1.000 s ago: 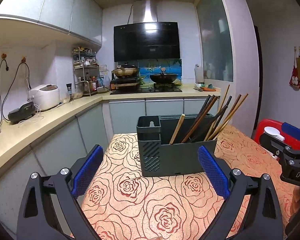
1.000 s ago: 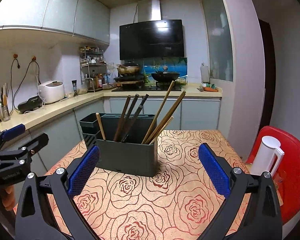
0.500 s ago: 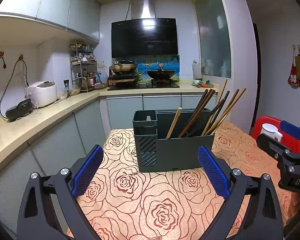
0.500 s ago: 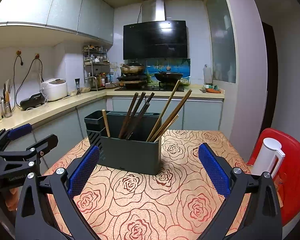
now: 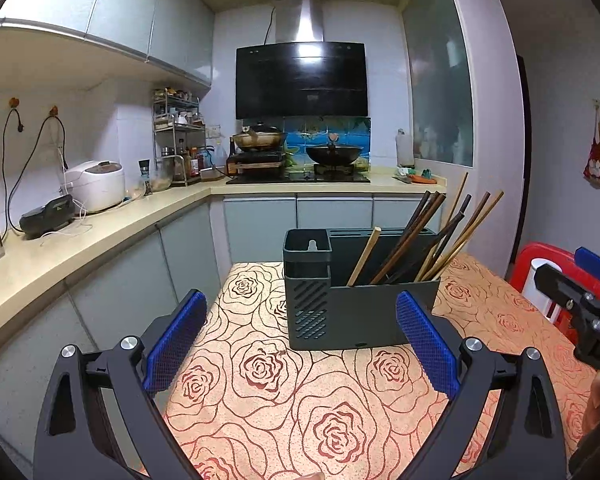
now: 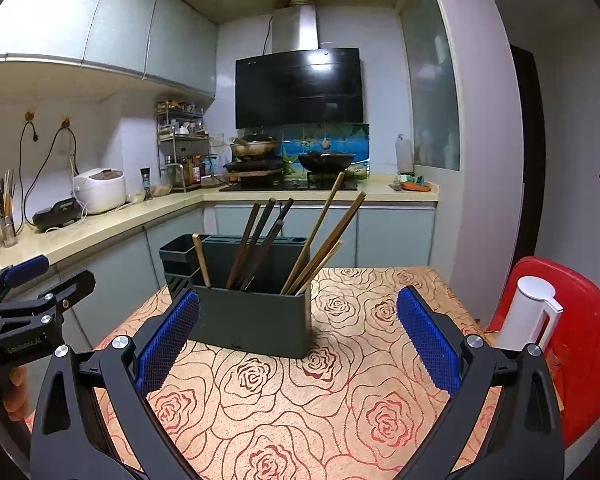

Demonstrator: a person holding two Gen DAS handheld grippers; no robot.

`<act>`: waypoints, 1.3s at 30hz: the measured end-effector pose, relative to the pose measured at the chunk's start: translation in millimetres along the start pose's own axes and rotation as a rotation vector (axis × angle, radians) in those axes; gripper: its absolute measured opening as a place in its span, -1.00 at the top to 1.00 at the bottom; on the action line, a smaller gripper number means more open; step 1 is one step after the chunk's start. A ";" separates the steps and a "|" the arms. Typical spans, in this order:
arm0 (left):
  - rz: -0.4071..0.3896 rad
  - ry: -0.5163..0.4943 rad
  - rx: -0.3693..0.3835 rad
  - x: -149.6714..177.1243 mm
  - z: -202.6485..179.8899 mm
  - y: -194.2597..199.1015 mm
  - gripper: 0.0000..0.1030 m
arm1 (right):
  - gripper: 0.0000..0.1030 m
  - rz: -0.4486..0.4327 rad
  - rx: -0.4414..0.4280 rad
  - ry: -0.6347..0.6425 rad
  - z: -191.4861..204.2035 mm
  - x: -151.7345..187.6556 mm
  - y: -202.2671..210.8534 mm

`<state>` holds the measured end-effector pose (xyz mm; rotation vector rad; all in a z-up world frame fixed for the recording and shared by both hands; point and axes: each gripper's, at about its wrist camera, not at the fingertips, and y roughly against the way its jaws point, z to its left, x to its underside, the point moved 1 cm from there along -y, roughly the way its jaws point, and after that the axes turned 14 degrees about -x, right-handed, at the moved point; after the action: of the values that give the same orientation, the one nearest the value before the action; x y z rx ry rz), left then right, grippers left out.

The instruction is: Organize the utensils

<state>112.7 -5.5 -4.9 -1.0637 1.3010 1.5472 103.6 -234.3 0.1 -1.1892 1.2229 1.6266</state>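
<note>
A dark grey utensil holder (image 5: 360,312) stands on the rose-patterned table (image 5: 260,400); it also shows in the right wrist view (image 6: 252,320). Several dark and light wooden chopsticks (image 5: 428,240) lean in its wide compartment, also seen from the right (image 6: 300,248). Its small side compartment (image 5: 306,246) looks empty. My left gripper (image 5: 300,344) is open and empty, short of the holder. My right gripper (image 6: 298,344) is open and empty, also short of it. Each gripper shows in the other's view: the right one (image 5: 580,304) and the left one (image 6: 24,304).
A red chair (image 6: 580,340) with a white jug (image 6: 528,316) on it stands at the table's right. A counter (image 5: 80,248) with a rice cooker (image 5: 96,184) runs along the left. A stove with woks (image 5: 300,156) is at the back.
Both grippers have pulled back slightly and drifted, so the holder sits a little further off in both views. Both stay open and empty. The chopsticks have not moved.
</note>
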 end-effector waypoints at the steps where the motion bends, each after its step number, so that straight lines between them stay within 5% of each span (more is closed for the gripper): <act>1: 0.000 0.000 0.000 0.3 -0.3 -0.3 -0.80 | -0.87 -0.004 0.002 0.000 -0.8 -0.8 0.9; 39: 0.010 0.008 0.005 -0.2 3.7 0.3 -0.80 | -0.87 -0.011 0.005 0.011 3.2 -1.7 4.2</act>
<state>112.1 -1.9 -4.2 -1.0632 1.3167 1.5474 99.5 -232.3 3.2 -1.2013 1.2251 1.6103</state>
